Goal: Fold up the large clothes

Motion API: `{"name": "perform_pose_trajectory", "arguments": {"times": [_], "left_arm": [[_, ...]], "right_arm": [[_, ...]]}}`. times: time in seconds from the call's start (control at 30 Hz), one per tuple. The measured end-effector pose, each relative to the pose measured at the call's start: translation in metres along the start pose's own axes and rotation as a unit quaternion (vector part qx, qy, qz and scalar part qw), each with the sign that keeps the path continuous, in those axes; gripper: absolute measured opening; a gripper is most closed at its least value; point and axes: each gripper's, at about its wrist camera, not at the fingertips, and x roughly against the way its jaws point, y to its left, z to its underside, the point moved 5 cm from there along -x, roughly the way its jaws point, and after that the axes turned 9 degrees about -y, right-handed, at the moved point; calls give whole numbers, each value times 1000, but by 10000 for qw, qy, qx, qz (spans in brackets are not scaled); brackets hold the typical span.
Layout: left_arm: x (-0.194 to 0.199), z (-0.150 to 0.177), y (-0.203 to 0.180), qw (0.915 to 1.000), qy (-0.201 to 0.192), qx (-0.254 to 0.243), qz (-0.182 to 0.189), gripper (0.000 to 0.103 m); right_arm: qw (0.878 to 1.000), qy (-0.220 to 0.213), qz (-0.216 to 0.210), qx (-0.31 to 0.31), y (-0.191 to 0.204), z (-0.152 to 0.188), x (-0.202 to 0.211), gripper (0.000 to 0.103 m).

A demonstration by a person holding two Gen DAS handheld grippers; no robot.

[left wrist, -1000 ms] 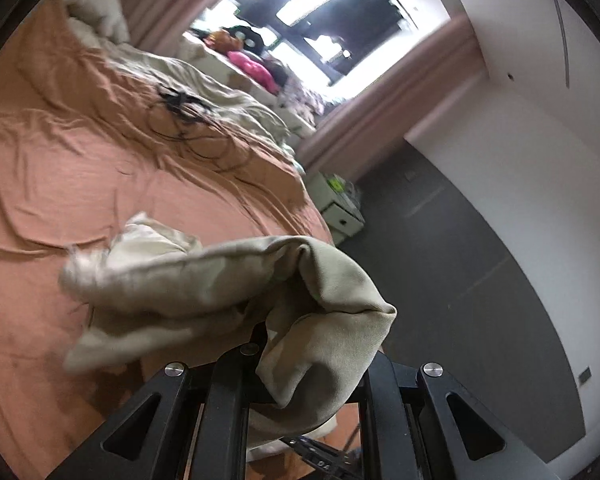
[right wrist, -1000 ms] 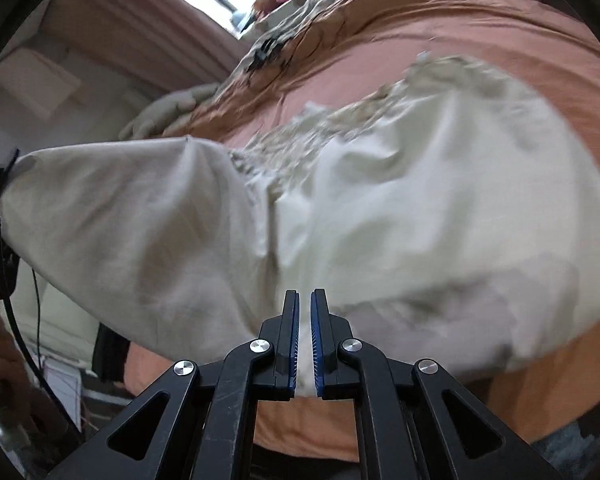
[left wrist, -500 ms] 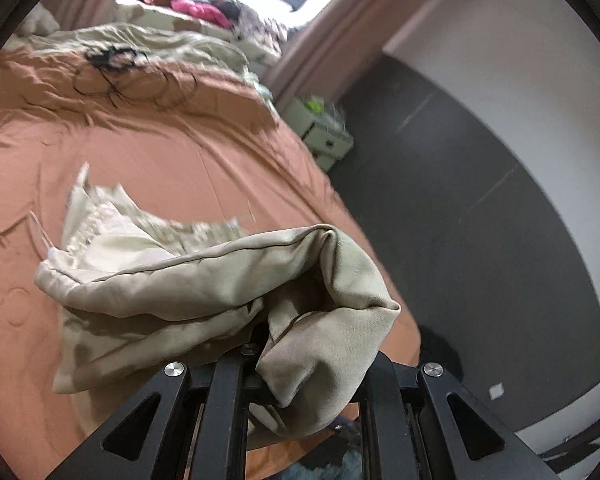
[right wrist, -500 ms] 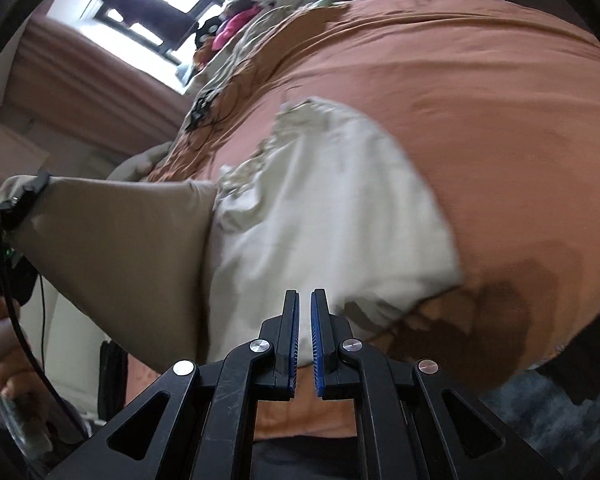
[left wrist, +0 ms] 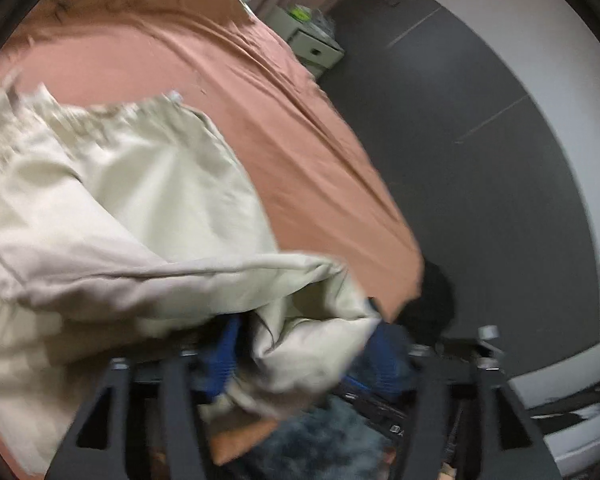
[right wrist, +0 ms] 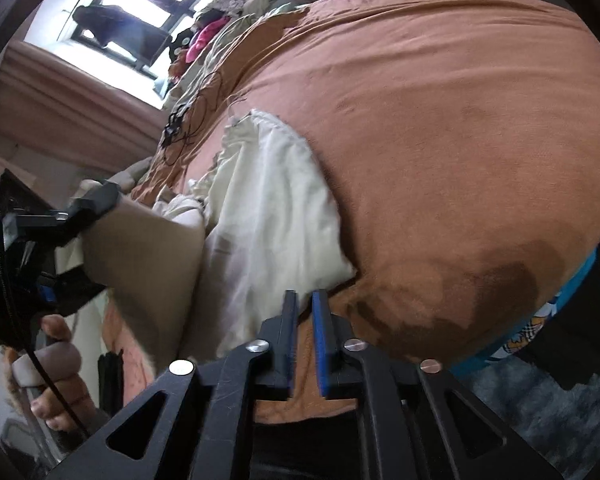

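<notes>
Rust-orange bedding (right wrist: 440, 128) fills both views, with grey floor and a dark wall beyond the bed's edge. Nearest the left wrist camera, the left gripper (left wrist: 300, 344) is seen with its blue pads spread wide and a bunched corner of the cream garment (left wrist: 112, 216) draped between them; whether the cloth is gripped cannot be told through the blur. In the right view, the right gripper (right wrist: 304, 312) is shown with its fingers parted by a narrow gap, nothing between them, just past the garment's near edge. The garment lies near the bed's near edge, its long axis running away toward the far pillows. A black cable (right wrist: 188, 124) is seen farther off.
</notes>
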Motion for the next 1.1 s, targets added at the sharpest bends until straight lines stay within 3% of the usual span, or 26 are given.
{"name": "perform_pose_trajectory", "arguments": {"times": [0.07,0.1,0.27,0.4,0.57,0.83,0.87,1.0,1.1], "left_arm": [[7,2,0,10000,-42,5,60,84],[14,3,1,9999,-100,-21,66,86],[48,9,13,9995,-307,81,48,87],[84,14,36,9975,-653,120,-229,87],[122,24,77,9925,-953,384,-661,86],[159,47,155,9764,-1194,1086,-1433,86],[160,50,163,9745,-1167,1179,-1508,86],[149,62,187,9705,-934,1350,-1768,82],[137,70,201,9675,-731,1445,-1940,72]], "right_arm": [[10000,-35,-26,47,5,-2,0,65],[9999,-96,-33,124,10,-4,1,67],[9982,-21,-117,586,36,-11,-5,67],[9928,157,-15,1191,58,-10,-16,71],[9780,375,411,2013,73,-14,-36,71],[9475,788,941,2952,83,-26,-75,71],[9428,815,1050,3058,82,-26,-78,70],[9319,1005,1238,3258,79,-24,-87,40],[9415,931,960,3094,76,-30,-78,25]]}}
